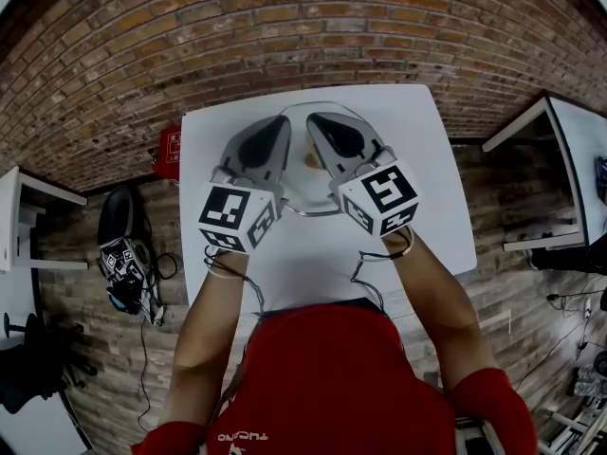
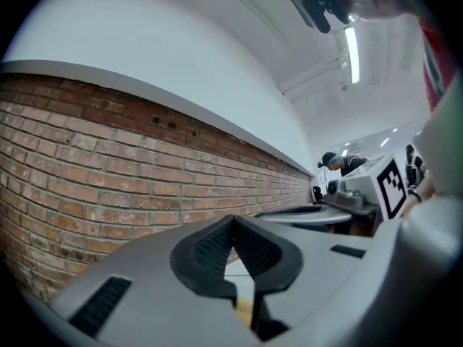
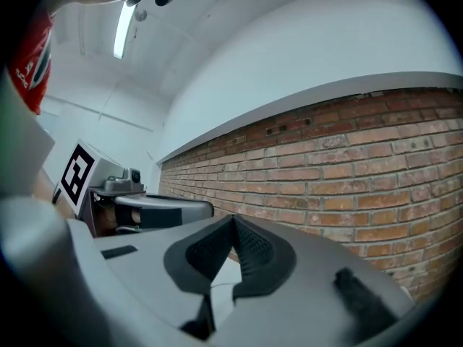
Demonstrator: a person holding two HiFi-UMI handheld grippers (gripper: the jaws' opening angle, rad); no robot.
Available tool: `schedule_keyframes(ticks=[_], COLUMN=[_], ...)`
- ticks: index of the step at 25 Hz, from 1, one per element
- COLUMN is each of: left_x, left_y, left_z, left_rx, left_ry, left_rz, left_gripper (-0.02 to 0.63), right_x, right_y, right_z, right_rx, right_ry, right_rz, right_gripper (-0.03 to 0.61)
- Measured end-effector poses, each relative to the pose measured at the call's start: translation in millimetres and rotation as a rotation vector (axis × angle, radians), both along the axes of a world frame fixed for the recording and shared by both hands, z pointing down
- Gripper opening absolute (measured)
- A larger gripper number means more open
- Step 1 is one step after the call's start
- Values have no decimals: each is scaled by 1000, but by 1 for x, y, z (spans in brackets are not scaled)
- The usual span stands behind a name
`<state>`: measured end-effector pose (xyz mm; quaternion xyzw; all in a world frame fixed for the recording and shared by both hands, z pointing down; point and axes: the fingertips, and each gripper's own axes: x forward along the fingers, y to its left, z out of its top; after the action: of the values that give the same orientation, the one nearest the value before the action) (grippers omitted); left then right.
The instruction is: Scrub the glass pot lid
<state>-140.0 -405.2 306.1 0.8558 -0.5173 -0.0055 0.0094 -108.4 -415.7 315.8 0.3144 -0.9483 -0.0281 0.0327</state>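
The round clear glass pot lid (image 1: 308, 192) lies on the white square table (image 1: 417, 159), directly beneath the left gripper (image 2: 233, 230) and right gripper (image 3: 233, 226). Both are clamped shut, empty, and about equally near.

Probably a robotics or recording lab, not a home. It has a bare brick wall (image 1: 285, 27), a plank floor (image 1: 85, 368) and a white ceiling with a strip light (image 2: 353, 53). Plain white tables (image 1: 218, 140) stand apart. Marker-tagged gear (image 1: 121, 259) and cables (image 1: 169, 265) lie on the floor. Another person (image 2: 340, 163) stands further along the wall.
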Motion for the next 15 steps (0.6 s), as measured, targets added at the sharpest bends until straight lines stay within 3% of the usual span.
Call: schedule_keyframes(ticks=[15], left_x=[6], left_y=[6], left_z=[0], left_rx=[-3], left_ry=[29], left_rz=[35], left_gripper=[17], right_x=[6], right_y=[4], right_z=[3], right_rx=[-19], right_ry=[10], right_rz=[37], right_gripper=[29])
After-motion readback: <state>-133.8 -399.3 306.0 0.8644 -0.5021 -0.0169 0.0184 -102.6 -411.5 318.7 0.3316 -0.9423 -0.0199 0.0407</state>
